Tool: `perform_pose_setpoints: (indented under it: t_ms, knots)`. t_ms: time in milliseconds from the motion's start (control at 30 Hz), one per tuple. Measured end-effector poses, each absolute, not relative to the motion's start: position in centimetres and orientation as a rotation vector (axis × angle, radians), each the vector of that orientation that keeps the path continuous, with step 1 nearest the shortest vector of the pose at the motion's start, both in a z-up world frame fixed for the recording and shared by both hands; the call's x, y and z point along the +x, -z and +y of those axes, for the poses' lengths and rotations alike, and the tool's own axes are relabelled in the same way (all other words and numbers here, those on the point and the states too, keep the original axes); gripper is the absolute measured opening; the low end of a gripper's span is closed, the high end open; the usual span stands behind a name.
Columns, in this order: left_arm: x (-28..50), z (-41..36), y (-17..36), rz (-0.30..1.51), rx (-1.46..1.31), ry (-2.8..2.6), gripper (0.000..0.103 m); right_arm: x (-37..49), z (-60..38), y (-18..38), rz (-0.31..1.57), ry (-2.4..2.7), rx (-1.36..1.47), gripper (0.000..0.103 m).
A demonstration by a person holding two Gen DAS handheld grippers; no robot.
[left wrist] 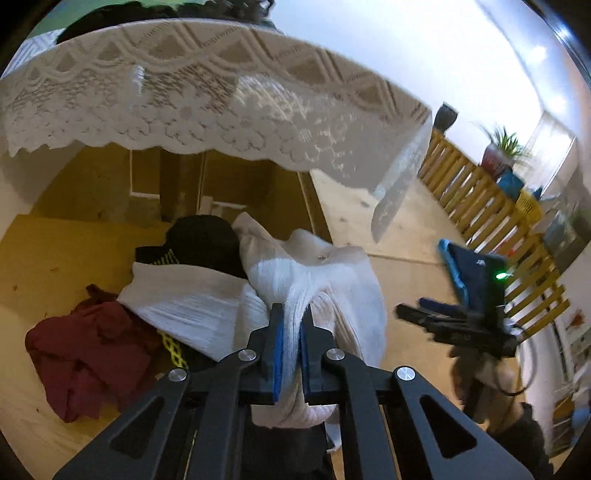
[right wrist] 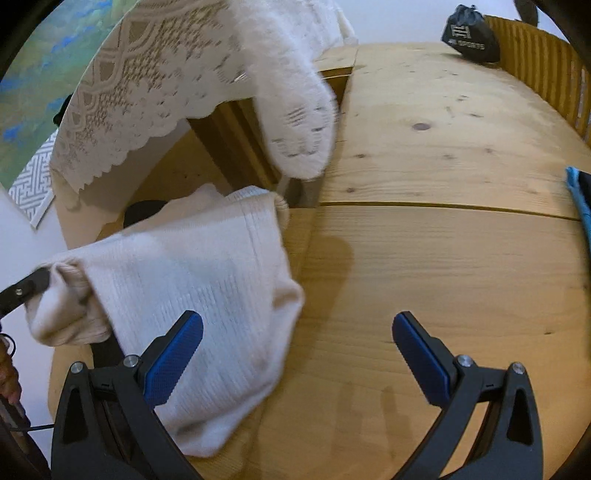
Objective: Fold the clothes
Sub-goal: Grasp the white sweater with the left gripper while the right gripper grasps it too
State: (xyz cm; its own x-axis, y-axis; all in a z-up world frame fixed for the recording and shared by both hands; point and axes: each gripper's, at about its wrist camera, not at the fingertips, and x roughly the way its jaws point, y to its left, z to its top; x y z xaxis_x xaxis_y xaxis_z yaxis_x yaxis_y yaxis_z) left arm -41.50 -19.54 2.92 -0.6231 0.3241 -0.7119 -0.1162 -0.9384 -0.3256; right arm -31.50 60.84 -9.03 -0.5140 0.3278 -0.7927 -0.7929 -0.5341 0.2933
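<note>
A white ribbed knit garment [left wrist: 314, 288] hangs bunched from my left gripper [left wrist: 291, 325], whose blue pads are shut on a fold of it. The same garment [right wrist: 207, 295] droops at the left of the right wrist view, above the wooden floor [right wrist: 443, 258]. My right gripper [right wrist: 297, 332] stands wide open over bare boards, its left fingertip [right wrist: 184, 332] just in front of the cloth. That gripper [left wrist: 461, 321] also shows at the right of the left wrist view. A dark red garment [left wrist: 85, 350] and a black one [left wrist: 203, 240] lie on the floor below.
A table with a white lace cloth [left wrist: 184, 92] overhangs the pile; the lace cloth [right wrist: 166, 92] hangs at upper left. A wooden railing [left wrist: 498, 221] runs along the right with a potted plant [left wrist: 502, 147]. A black sports bag [right wrist: 471, 35] sits at the far floor edge.
</note>
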Motion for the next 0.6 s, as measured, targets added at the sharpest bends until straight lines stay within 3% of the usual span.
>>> perform_pose_setpoints:
  t_ms: [267,333,367,400,600]
  knots:
    - [-40.7,-21.8,-2.8,-0.36,-1.23,-2.627,0.006,-35.2,58.7,10.7,0.826,-2.126,-1.028,0.103]
    - [-40.6,-22.1,-2.8,-0.365,-1.232,-2.63,0.006,-35.8,58.6,11.1,0.882,-2.177,-1.015,0.098]
    - [-40.6,-22.3,-2.8,-0.37,-1.233,-2.63,0.006,-36.0,58.4,11.2,0.913,-2.206,-1.005,0.07]
    - [-40.5,-22.5,-2.8,-0.376,-1.233,-2.628,0.006,-36.1,58.3,11.3,0.95,-2.228,-1.002,0.025]
    - [-39.7,-22.9,-3.2,-0.393,-1.202,-2.64,0.006,-36.3,56.4,8.2,0.855,-2.267,-0.978,0.02]
